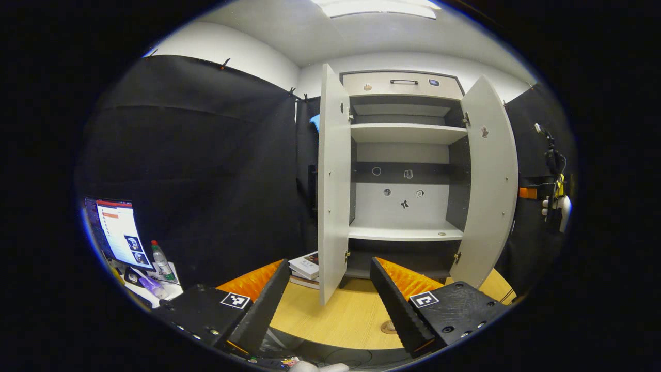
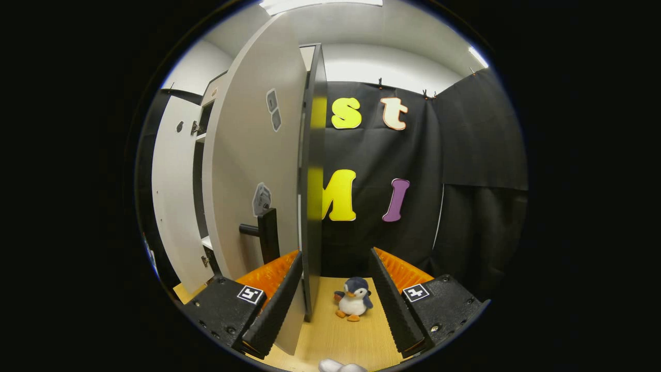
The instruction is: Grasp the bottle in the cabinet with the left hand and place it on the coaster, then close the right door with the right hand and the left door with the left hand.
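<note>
The right door [image 2: 258, 170] stands wide open, its edge at 12 o'clock between the spread fingers of the right gripper [image 2: 335, 294], handle [image 2: 263, 235] at 10 o'clock. Best push the panel steadily, clear of the toy penguin [image 2: 353, 305]. The left gripper [image 1: 328, 299] is spread, facing the cabinet [image 1: 405, 175], whose shelves look bare; a coaster [image 1: 388, 326] lies by its right finger.

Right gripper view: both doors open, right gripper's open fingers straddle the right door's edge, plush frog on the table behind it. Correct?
Almost. The toy is a plush penguin, not a frog, as the right gripper view shows. The rest stands: the right gripper, open, straddles the right door's edge.
</note>
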### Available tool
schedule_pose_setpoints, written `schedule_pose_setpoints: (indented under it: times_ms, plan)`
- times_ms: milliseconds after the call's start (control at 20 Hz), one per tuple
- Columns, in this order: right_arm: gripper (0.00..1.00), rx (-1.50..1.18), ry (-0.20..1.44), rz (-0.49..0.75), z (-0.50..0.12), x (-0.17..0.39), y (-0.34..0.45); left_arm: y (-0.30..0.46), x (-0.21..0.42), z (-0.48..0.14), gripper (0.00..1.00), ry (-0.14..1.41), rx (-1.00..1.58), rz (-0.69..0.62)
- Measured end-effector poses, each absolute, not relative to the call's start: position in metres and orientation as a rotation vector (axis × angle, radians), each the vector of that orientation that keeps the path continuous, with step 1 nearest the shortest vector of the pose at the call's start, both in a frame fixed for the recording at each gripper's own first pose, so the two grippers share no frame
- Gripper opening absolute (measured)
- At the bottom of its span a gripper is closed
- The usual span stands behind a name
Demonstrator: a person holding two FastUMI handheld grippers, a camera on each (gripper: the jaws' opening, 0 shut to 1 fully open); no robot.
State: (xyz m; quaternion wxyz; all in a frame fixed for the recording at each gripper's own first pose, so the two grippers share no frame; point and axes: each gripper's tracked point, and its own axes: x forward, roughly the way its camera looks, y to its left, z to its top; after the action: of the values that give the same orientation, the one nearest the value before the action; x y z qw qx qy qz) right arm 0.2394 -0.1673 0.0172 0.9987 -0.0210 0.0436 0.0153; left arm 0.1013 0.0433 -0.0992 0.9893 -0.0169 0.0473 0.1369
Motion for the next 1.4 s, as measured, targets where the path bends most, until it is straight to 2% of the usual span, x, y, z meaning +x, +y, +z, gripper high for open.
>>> schedule_pose_setpoints:
  times_ms: [250, 500, 700, 1400]
  plan:
    - [0.80, -0.030, 0.098, 0.145, 0.013, 0.243, -0.104, 0.034, 0.107, -0.097, 0.96, 0.086, -0.042, 0.270]
    - [0.81, -0.055, 0.068, 0.202, 0.015, 0.259, -0.046, 0.043, 0.105, -0.093, 0.96, 0.077, -0.040, 0.278]
    - [0.83, -0.057, 0.039, 0.200, 0.019, 0.259, -0.028, 0.058, 0.100, -0.093, 0.96, 0.077, -0.041, 0.287]
    - [0.83, -0.044, 0.071, 0.177, 0.011, 0.142, -0.012, 0.136, 0.125, -0.083, 0.97, 0.033, -0.032, 0.214]
